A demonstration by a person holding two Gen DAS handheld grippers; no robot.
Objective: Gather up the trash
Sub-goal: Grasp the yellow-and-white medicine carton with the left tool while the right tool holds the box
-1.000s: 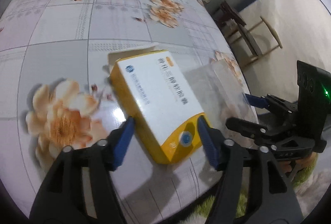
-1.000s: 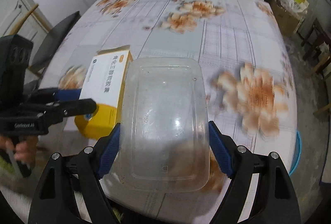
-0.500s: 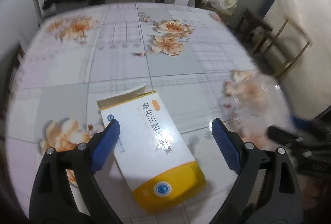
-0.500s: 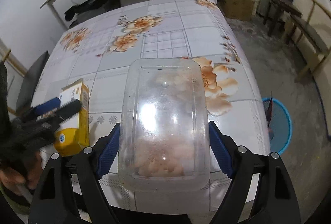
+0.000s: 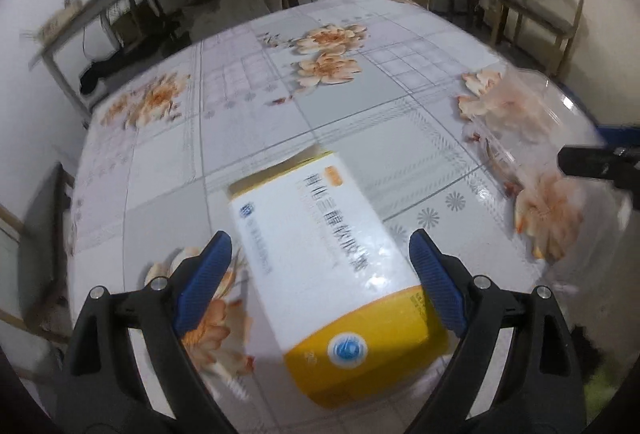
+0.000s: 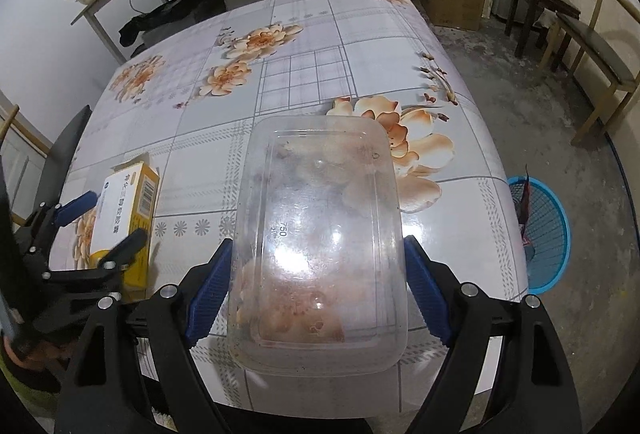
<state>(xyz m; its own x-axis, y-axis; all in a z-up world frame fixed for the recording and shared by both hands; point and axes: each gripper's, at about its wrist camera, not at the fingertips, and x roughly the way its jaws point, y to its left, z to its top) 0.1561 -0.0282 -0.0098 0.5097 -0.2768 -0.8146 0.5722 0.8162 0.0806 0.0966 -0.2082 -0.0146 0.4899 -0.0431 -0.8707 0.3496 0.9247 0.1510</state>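
On the near edge of the flower-patterned oilcloth table [image 6: 304, 73], two pieces of trash sit side by side, each framed by a gripper. At the left, the left gripper [image 5: 320, 282] has just been opening; its blue-padded jaws now stand spread on either side of the white and yellow cardboard medicine box [image 5: 332, 274], which lies flat on the table with its yellow end toward the camera and its far flap ajar. A clear gap shows between the left pad and the box; the right pad sits very close to the box's yellow end, and I cannot tell whether it touches. Nothing pinches the box.

To its right, the right gripper [image 6: 318, 286] straddles the clear rectangular plastic food container [image 6: 320, 234], which rests bottom-up near the table's front edge with reddish smears inside. Both blue pads lie against its long walls, so the jaws, wide as they are, appear to be clamped on it.

Beyond the table's right side, on the concrete floor, stands a blue mesh waste basket [image 6: 544, 234] with something dark in it.

By my reading the task is in an early stage: neither item has reached the basket. The container seems gripped and ready to lift, while the box has yet to be grasped and carried over.
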